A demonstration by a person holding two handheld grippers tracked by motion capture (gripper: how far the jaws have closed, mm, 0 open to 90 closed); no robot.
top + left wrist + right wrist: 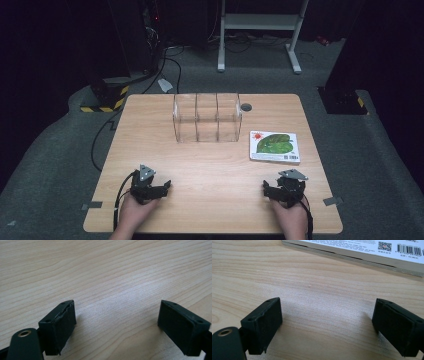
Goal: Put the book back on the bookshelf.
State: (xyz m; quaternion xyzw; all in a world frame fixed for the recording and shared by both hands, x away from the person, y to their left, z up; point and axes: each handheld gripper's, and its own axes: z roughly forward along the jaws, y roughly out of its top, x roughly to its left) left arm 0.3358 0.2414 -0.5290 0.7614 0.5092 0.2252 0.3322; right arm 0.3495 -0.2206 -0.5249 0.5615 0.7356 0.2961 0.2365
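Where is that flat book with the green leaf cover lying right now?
In the high view, the flat green-leaf book lies on the wooden table's right side, beside the clear plastic divider box, beyond the right gripper.

A light wooden table (210, 165) holds a clear plastic three-compartment organizer (207, 117). A flat green-covered book (275, 146) lies near its right.

Green-covered book (275, 146) lies flat at table's right; closed, untouched.
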